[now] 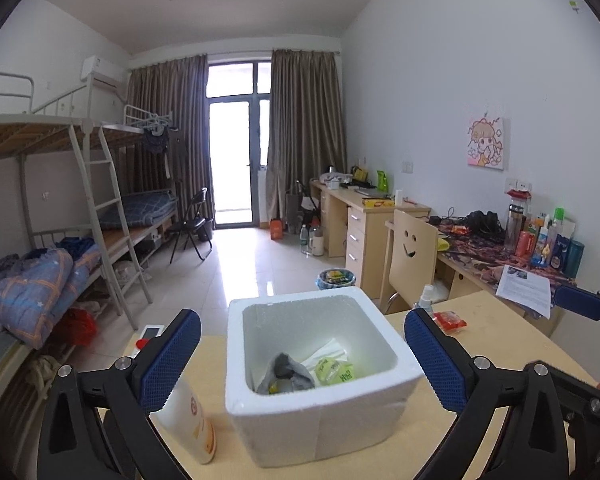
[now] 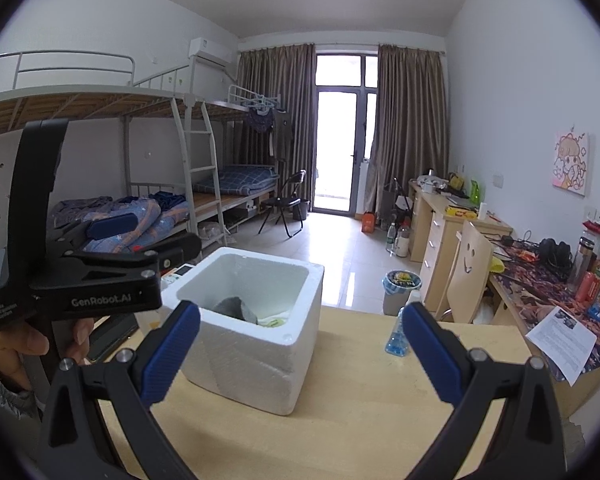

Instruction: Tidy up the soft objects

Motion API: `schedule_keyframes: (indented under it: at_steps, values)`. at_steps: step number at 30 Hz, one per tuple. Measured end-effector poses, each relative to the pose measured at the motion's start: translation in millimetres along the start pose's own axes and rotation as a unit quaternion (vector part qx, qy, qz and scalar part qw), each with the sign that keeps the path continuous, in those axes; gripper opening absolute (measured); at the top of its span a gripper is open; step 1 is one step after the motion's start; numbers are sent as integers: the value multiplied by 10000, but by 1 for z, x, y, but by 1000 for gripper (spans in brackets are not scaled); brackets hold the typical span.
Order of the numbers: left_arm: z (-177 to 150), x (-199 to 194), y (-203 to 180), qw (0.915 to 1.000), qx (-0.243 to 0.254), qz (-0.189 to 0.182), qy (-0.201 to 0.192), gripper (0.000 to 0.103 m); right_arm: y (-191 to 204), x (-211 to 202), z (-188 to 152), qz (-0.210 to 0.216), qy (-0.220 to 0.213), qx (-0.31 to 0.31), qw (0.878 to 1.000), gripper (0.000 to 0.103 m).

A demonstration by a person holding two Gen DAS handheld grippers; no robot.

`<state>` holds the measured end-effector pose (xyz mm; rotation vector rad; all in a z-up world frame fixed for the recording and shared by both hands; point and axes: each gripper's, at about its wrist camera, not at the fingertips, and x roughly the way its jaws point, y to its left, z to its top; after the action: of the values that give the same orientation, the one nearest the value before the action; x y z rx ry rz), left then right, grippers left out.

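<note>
Now I hold both the left gripper (image 1: 302, 360) and right gripper (image 2: 300, 344) empty, jaws apart, over the table (image 2: 360, 432); a grey cloth (image 1: 286, 372) lies in the foam box (image 1: 320, 432).

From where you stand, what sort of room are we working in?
Most likely a shared dormitory room: metal bunk beds along one wall, study desks along the other, and a balcony door with curtains.

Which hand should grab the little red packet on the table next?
Probably the right. The red packet lies to the right of the white box, on the side of the right gripper. Both grippers are open and empty, but the left gripper faces the box.
</note>
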<state>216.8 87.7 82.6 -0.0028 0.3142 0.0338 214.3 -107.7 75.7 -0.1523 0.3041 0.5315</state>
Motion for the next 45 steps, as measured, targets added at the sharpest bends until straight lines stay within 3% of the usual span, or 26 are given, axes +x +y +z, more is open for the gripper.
schedule_keyframes:
  at_steps: [18,45]
  values:
    - [-24,-89,-28,9988,184,-6,-443,102,11,-68,-14,60,-372,103,9992,102]
    - [-87,-164,-42,9983,187,-227,-501,102,28,-132,-63,5,-684,261,9973,102]
